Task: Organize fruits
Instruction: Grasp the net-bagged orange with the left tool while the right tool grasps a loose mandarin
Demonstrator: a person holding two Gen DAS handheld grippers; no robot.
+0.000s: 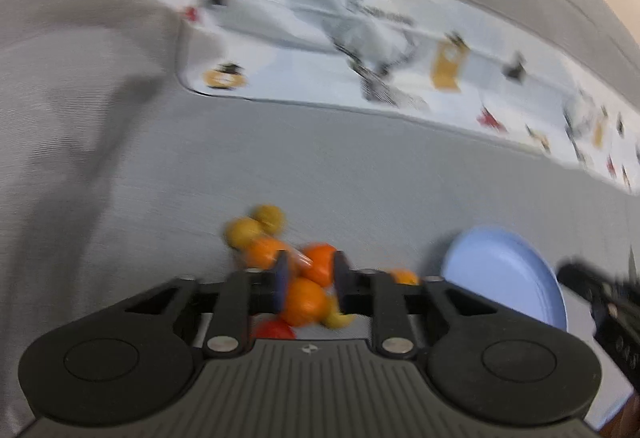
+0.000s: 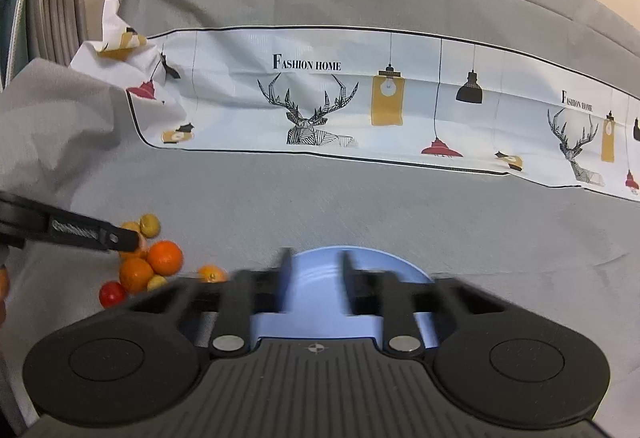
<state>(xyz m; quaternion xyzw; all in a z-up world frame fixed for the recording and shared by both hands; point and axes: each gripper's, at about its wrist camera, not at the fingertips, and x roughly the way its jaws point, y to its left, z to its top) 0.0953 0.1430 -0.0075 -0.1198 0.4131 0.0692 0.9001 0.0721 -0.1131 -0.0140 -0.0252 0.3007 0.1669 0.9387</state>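
A pile of small fruits lies on the grey cloth: several oranges (image 1: 306, 300), yellow fruits (image 1: 244, 232) and a red one (image 1: 274, 329). The pile also shows in the right wrist view (image 2: 164, 257). My left gripper (image 1: 308, 278) is open, its fingers on either side of the oranges, just above the pile. A light blue plate (image 1: 508, 270) sits right of the fruits. My right gripper (image 2: 314, 274) is open and empty above the plate (image 2: 320, 278). The left gripper's finger (image 2: 80, 232) reaches over the pile in the right wrist view.
A white printed cloth (image 2: 320, 106) with deer and lamp pictures lies across the back of the grey surface. Bunched grey fabric (image 2: 48, 126) rises at the left. One small orange (image 2: 212, 273) lies apart, between the pile and the plate.
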